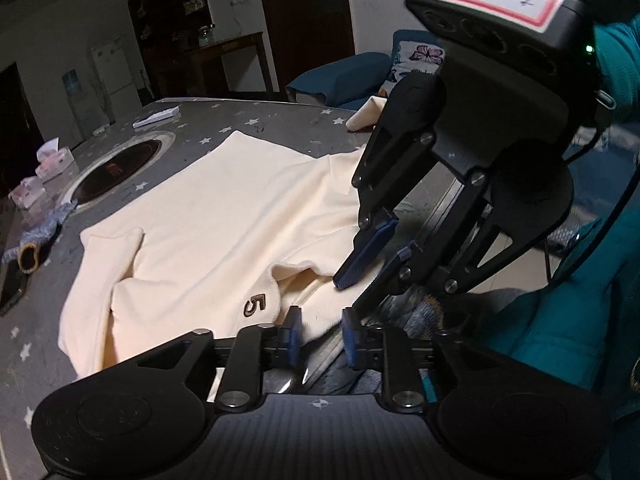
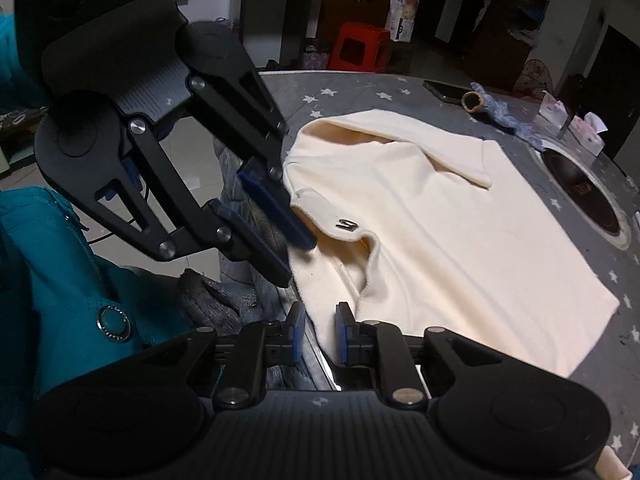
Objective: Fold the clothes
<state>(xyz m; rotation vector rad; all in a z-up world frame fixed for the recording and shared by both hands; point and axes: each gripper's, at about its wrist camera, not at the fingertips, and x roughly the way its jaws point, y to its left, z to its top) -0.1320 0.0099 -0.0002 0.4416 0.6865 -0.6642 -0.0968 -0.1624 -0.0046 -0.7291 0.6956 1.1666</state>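
At the near edge of the grey star-printed table (image 2: 360,88), two black grippers with blue pads, left (image 1: 320,334) and right (image 2: 320,332), hovered agape, holding nothing, beside one cream shirt (image 2: 432,240) lying flat there; one blue glove (image 2: 504,114) lay beyond it.

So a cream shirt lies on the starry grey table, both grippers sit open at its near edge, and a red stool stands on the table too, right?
Not quite: the red stool stands on the floor beyond the table, as the right wrist view shows. The rest holds.
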